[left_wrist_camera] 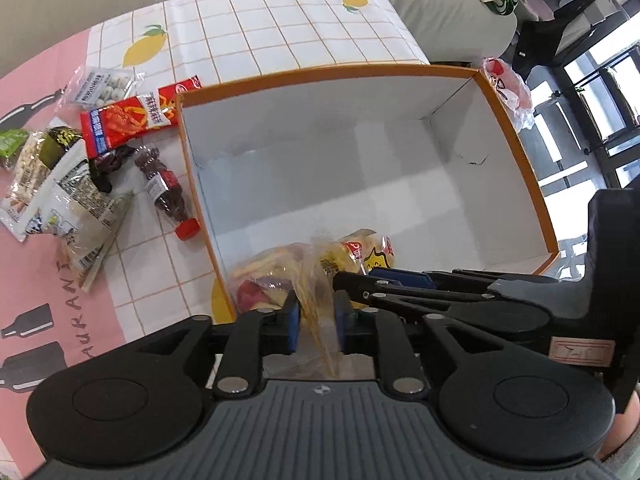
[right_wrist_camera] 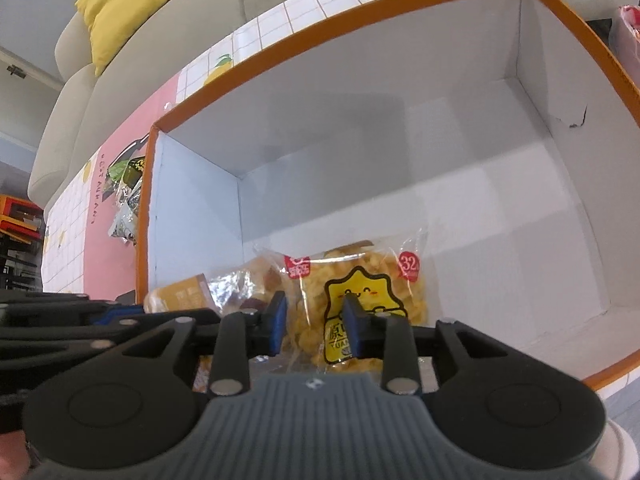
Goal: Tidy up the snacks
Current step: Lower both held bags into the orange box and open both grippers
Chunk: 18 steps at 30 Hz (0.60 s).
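Crinkly clear-film snack bags, light, soft, slippery and crushable, lie in the near corner of the orange-rimmed box, each gripper with jaws narrowly parted, loose around film; best pinched at a sealed edge.

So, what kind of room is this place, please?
Probably a home living room: a beige sofa with a yellow cushion stands behind a low table with a lemon-print cloth.
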Motion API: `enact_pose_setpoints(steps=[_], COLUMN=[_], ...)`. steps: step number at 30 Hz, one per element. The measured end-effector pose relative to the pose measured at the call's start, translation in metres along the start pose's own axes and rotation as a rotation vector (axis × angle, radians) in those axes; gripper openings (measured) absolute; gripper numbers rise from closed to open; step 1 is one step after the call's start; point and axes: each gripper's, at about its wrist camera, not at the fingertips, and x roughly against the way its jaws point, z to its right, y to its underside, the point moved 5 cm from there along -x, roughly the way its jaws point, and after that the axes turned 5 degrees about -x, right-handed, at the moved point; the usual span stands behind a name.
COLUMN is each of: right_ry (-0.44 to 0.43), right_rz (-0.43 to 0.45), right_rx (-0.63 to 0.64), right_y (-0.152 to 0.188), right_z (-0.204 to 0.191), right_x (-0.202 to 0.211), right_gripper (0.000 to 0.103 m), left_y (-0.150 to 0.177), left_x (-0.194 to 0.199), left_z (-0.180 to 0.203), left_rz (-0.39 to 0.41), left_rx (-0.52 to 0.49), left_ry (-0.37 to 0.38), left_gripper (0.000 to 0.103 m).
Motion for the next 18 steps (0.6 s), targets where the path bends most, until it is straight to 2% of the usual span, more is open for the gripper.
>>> enact_pose_setpoints(steps=[5,12,18], right_ry=[0.027,0.122,0.185], right_rz=[-0.011,0.022,0.125], right_rx=[-0.013,0.028,0.122], right_y=[0.003,0.009,0.019], right_z=[-0.003,-0.01,-0.032], right_x=[0.003,0.022,0.062], right_gripper=[0.041,0.052,0.063], left_y=[0.001,0.012,0.029], left_x=[0.018,0.057,0.1], left_z=[0.001,-0.002,-0.011], left_rz=[0.032,0.105,0.219], left_rx=[-0.026,-0.079,-0.123], left_ry=[-0.007,-0.051,-0.105], left_gripper=[0.04,0.049,0.055])
